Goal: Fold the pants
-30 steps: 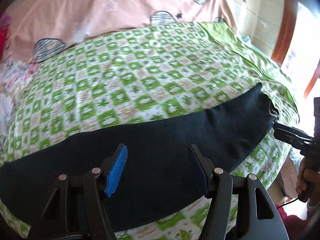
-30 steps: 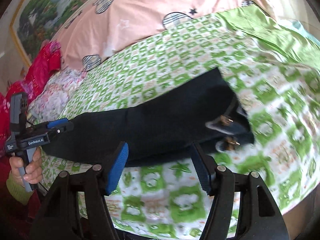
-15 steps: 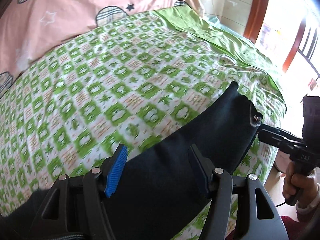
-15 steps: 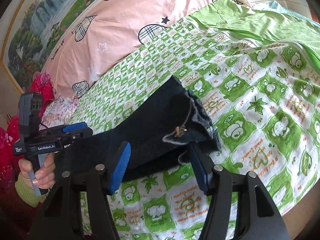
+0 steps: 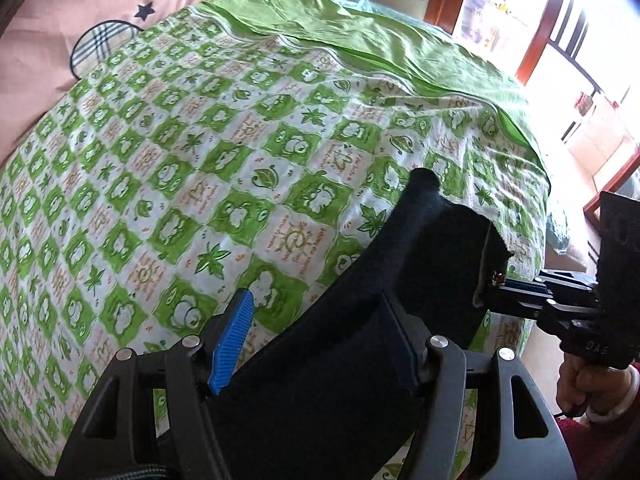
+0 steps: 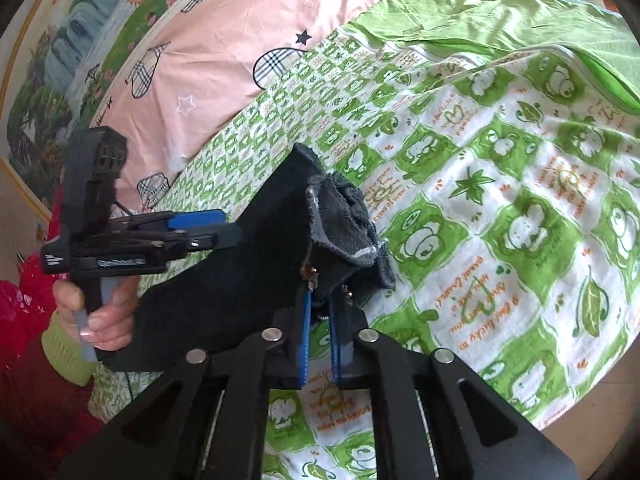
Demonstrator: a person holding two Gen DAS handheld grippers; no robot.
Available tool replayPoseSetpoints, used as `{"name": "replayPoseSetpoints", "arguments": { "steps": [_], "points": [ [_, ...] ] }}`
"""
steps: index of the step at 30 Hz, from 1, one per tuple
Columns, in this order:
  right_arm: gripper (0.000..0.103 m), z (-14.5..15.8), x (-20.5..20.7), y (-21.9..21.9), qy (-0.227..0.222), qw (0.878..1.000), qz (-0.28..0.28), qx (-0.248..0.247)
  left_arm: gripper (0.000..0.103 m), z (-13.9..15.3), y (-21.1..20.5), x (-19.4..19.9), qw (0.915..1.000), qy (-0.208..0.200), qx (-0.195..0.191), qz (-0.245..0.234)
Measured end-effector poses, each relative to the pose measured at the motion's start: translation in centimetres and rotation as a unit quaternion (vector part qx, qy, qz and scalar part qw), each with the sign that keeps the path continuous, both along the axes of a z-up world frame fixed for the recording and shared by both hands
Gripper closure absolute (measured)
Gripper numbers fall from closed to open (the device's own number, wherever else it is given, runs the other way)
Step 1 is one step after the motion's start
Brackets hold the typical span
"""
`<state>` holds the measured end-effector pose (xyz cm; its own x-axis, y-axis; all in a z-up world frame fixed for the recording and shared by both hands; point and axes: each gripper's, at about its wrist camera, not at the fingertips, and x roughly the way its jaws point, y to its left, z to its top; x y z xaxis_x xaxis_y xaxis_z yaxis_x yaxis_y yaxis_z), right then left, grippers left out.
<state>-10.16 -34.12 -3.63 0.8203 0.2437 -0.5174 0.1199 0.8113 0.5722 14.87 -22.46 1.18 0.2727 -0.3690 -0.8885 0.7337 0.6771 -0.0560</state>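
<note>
- Swung along the pants (image 5: 400, 280) toward the waist end since a second ago: left gripper (image 5: 316, 344), now over the dark cloth near that end instead of mid-leg.
- Closed in over the same second from wide to narrow: right gripper (image 6: 320, 316), jaws closing at this moment around the waist edge by the brass button (image 6: 310, 270).
- Cloth visibly between the right pads (image 6: 305, 332); edge lifted and bunched above them, so pinch judged to be taking hold.
- Left fingers wide, blue pad (image 5: 234, 340) off to one side of the pants, nothing pinched; cloth passes under and between the jaws.
- Pants lie on the green checked sheet (image 5: 200, 160) near the bed's front edge, waist end raised off the sheet, legs trailing back toward the left gripper.
- Seen from the right wrist: left gripper (image 6: 208, 226) poised beside the pants, hand (image 6: 100, 316) on its grip.
- Meaning for the task: waist end judged nearly secured, fold not yet made; second grip by the left gripper likely needed before carrying one end over the other.
- Risk: thin edge slipping out of the narrow pinch once lifted.
</note>
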Motion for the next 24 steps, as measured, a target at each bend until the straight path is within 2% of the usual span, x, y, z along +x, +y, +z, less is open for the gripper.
{"name": "replayPoseSetpoints", "arguments": {
  "steps": [2, 4, 8, 11, 12, 14, 15, 20, 21, 22, 23, 24],
  "points": [
    [0.078, 0.1, -0.5, -0.4, 0.000, 1.000, -0.009, 0.005, 0.038, -0.5, -1.1, 0.1, 0.9999, 0.005, 0.007, -0.015],
    [0.064, -0.1, -0.7, -0.7, 0.003, 1.000, -0.011, 0.018, 0.038, -0.8, -1.7, 0.4, 0.9996, 0.011, 0.010, -0.024],
    [0.061, -0.8, -0.3, -0.7, 0.000, 0.999, -0.006, 0.048, 0.038, -1.6, -2.8, 1.4, 0.9984, 0.040, 0.015, -0.037],
    [0.061, -1.3, 0.6, -0.3, -0.003, 0.999, -0.001, 0.051, 0.038, -2.1, -3.5, 2.0, 0.9966, 0.067, 0.011, -0.048],
    [0.061, -1.3, 0.9, 0.0, -0.007, 0.999, 0.002, 0.047, 0.038, -2.2, -3.8, 2.1, 0.9959, 0.074, 0.010, -0.052],
    [0.072, -1.4, 1.2, 0.2, -0.006, 0.999, 0.003, 0.035, 0.038, -2.8, -4.4, 2.5, 0.9945, 0.088, 0.011, -0.056],
    [0.086, -1.5, 1.3, 0.2, -0.005, 0.999, 0.007, 0.036, 0.038, -2.9, -4.6, 2.6, 0.9943, 0.090, 0.011, -0.055],
    [0.090, -1.7, 1.0, 0.0, -0.009, 0.999, 0.020, 0.034, 0.043, -3.2, -6.0, 2.6, 0.9931, 0.091, 0.002, -0.074],
    [0.090, -1.6, 0.9, 0.0, -0.013, 0.999, 0.021, 0.035, 0.051, -3.1, -6.1, 2.6, 0.9929, 0.091, -0.004, -0.076],
    [0.090, -1.5, 0.8, 0.0, -0.015, 0.999, 0.022, 0.036, 0.071, -3.0, -6.5, 2.4, 0.9922, 0.095, -0.012, -0.080],
    [0.090, -1.4, 0.7, 0.1, -0.017, 0.999, 0.024, 0.036, 0.082, -2.7, -6.4, 2.3, 0.9900, 0.109, -0.028, -0.085],
    [0.090, -1.2, 0.6, 0.1, -0.020, 0.999, 0.026, 0.036, 0.087, -2.5, -6.3, 2.1, 0.9897, 0.111, -0.035, -0.083]
  ]
}}
